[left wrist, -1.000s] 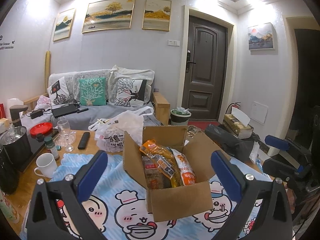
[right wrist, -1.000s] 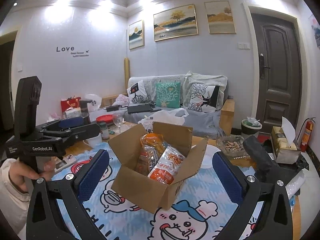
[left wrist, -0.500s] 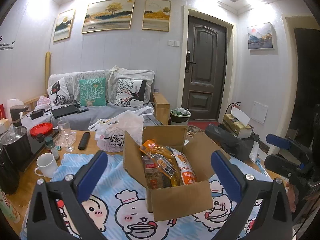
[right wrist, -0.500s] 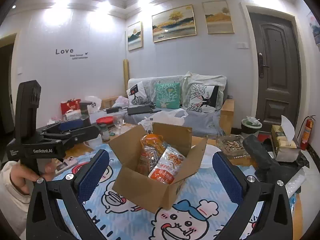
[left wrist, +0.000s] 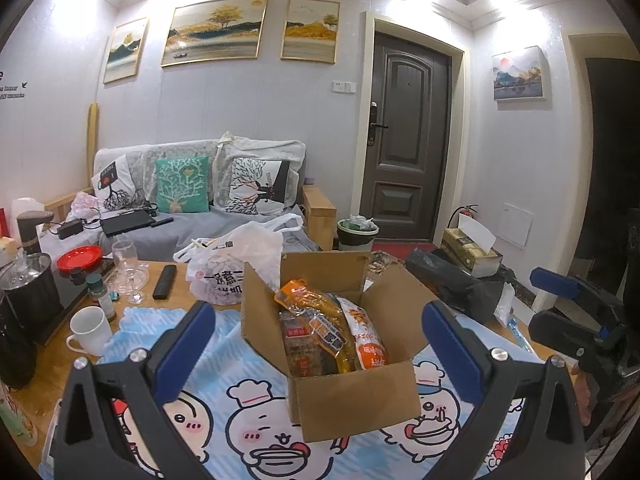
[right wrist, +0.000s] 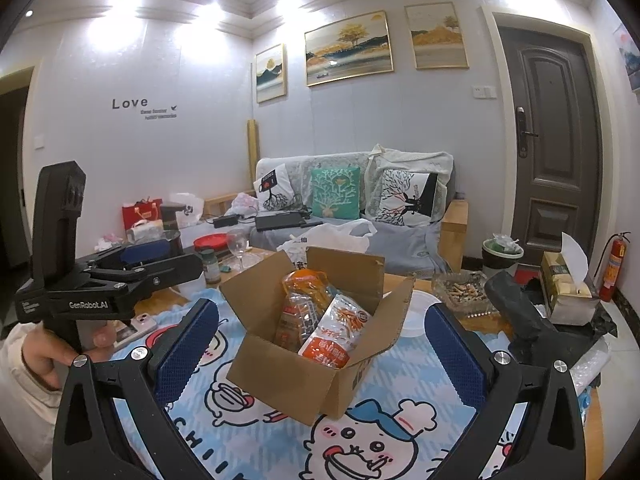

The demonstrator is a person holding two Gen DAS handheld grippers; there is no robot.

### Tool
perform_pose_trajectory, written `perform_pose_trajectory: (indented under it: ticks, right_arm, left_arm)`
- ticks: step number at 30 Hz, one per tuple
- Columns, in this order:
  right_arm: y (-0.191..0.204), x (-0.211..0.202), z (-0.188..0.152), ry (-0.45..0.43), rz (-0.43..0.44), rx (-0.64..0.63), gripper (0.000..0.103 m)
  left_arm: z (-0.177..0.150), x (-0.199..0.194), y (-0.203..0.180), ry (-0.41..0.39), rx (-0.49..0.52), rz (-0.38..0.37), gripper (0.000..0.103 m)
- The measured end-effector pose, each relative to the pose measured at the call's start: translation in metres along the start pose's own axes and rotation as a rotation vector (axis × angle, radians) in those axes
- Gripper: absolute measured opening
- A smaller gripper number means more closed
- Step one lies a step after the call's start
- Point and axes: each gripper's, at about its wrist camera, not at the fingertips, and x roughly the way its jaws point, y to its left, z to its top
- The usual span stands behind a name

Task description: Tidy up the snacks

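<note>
On the worktop (left wrist: 48, 376), over the pale blue cartoon-chef printed cloth (right wrist: 400, 432), the open brown cardboard box (left wrist: 352, 400) is standing with all flaps raised, and the snack packets are sitting upright inside it: an orange-topped clear packet (left wrist: 308, 300), a dark brown packet (left wrist: 304, 344) and a white-and-orange printed packet (right wrist: 336, 332). The left hand-held gripper (left wrist: 318, 324) is hovering wide open with the box between its blue pads, gripping nothing. The right hand-held gripper (right wrist: 320, 328) is likewise spread wide and empty, framing the same box. No loose snack is showing on the cloth. This arrangement is fitting either packets awaiting removal for sorting, or packets already gathered into the box; the views are not settling which. Any next move is calling for a centred approach from above, keeping the pads clear of the raised flaps.
</note>
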Motion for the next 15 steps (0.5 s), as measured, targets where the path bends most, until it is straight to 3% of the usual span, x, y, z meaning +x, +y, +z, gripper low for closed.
perform_pose_trajectory:
  ticks: [15]
  right_arm:
    - [-0.0005, -0.0007, -0.0047, 0.016, 0.0, 0.01, 0.103]
  left_arm:
    - [-0.0022, -0.0001, -0.0007, -0.002, 0.001, 0.005, 0.102]
